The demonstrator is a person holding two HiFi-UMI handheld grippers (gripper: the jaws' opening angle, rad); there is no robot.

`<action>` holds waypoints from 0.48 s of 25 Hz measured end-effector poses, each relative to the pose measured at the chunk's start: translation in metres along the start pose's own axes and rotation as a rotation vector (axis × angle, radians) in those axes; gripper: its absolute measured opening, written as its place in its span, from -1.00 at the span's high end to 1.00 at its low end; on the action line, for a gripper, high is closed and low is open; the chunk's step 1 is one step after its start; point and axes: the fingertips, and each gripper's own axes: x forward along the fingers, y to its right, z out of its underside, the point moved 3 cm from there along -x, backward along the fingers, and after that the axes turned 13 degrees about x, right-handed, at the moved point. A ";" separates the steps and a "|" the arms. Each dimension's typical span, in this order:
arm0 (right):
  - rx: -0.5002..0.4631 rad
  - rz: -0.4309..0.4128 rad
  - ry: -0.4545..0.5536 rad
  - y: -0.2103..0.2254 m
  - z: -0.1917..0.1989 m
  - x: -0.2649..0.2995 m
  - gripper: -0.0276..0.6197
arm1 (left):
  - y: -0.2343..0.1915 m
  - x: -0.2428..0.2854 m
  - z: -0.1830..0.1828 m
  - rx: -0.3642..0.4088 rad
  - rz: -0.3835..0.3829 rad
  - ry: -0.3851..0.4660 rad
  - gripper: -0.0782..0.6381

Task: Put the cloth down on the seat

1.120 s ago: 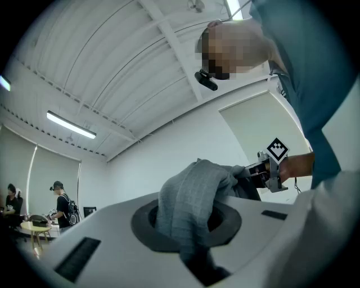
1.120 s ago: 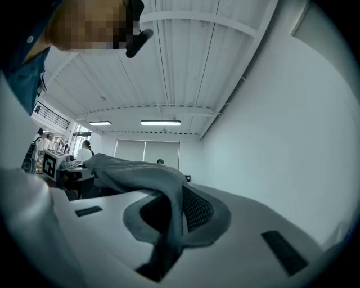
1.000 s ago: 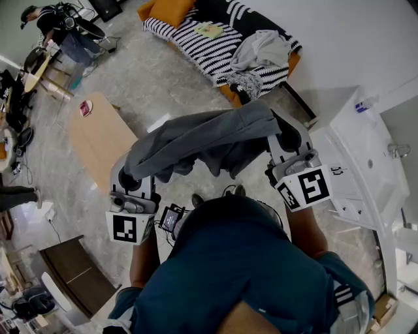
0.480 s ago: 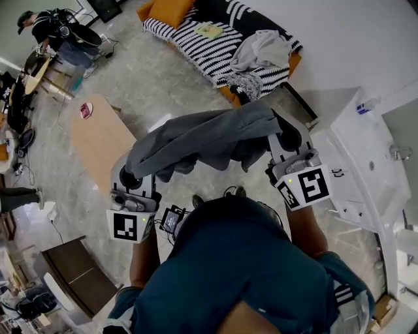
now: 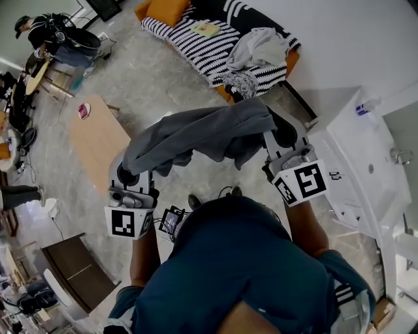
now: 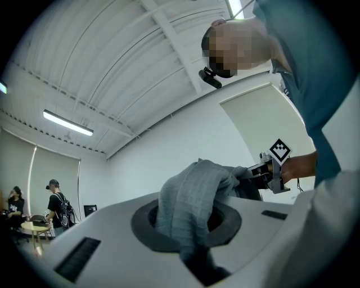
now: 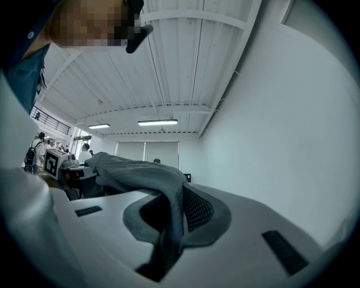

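Nearest you, the left marker cube (image 5: pixel 126 222) and the right marker cube (image 5: pixel 300 182) each showed a black-and-white square pattern, with no lettering. Small dark print on the white unit (image 5: pixel 366 156) at your right was too small to read.

Left gripper (image 5: pixel 129 182): clenched on one end of the cloth (image 5: pixel 202 134). Its own view showed the fabric pulled down into the slot between the jaws. Right gripper (image 5: pixel 287 147): clamped on the other end, with the fabric pinched against the textured pad. You held the two grippers well apart, roughly level.

Cloth: grey, fine grid weave, thick and bunched. It spanned from one gripper to the other, with loose folds sagging beneath the middle. It hung in the air over the floor (image 5: pixel 157 85), not touching the seat (image 5: pixel 202 49).

Room to move: pale marbled floor lay open between you and the seat. A wooden table (image 5: pixel 98 140) stood near on the left, its edge just beside the left gripper. The white unit closed off the right side.

Far: the seat had a black-and-white striped cover, with a light grey garment (image 5: pixel 258 49) heaped at its right end and an orange cushion (image 5: pixel 166 10) at its far left.
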 end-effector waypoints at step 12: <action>-0.020 -0.040 -0.001 0.032 -0.011 -0.016 0.80 | 0.030 0.020 -0.008 0.006 -0.044 -0.018 0.66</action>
